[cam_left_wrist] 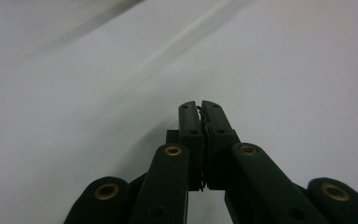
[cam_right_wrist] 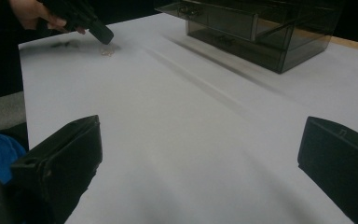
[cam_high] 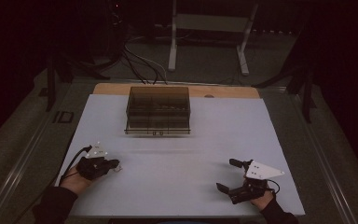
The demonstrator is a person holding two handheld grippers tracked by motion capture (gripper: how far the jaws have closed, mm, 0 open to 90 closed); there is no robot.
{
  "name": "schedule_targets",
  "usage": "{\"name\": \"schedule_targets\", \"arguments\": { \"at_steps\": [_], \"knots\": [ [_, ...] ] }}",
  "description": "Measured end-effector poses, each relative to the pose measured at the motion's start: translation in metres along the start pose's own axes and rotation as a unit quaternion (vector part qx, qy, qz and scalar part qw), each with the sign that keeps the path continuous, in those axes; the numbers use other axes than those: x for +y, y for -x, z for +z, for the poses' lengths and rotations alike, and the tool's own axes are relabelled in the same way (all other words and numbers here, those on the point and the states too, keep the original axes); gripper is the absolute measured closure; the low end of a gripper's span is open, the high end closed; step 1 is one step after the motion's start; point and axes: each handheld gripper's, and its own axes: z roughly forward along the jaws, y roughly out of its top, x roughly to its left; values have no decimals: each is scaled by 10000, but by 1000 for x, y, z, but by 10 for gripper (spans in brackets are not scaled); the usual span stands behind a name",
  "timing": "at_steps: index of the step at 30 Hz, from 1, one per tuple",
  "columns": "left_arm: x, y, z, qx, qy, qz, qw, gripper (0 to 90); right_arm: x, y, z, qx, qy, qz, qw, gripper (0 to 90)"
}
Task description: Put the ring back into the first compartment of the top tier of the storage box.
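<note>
Resting low at the near left, the left gripper (cam_high: 113, 164) has its jaws pressed together on a thin wire-like bit, which could slip out unnoticed. The right gripper (cam_high: 228, 175), near right, gapes wide. The smoky drawer box (cam_high: 157, 110) sits far centre, well apart.

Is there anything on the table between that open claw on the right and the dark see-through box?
Nothing visible. Bare white table lies between the right gripper, jaws spread wide, and the smoky drawer box at the far side.
</note>
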Motion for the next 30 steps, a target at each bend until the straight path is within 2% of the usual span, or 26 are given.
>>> {"name": "schedule_targets", "arguments": {
  "at_steps": [6,10,25,30],
  "knots": [
    [4,2,-4,26,37,65,10000,900,0,0,0,-5,3,1,10000,0],
    [7,3,-6,-76,67,77,9999,900,0,0,0,-5,2,-2,10000,0],
    [17,9,-13,-122,127,229,9996,900,0,0,0,-11,7,2,10000,0],
    [20,10,-16,-201,206,260,9992,900,0,0,0,-9,4,2,10000,0]
  ]
}}
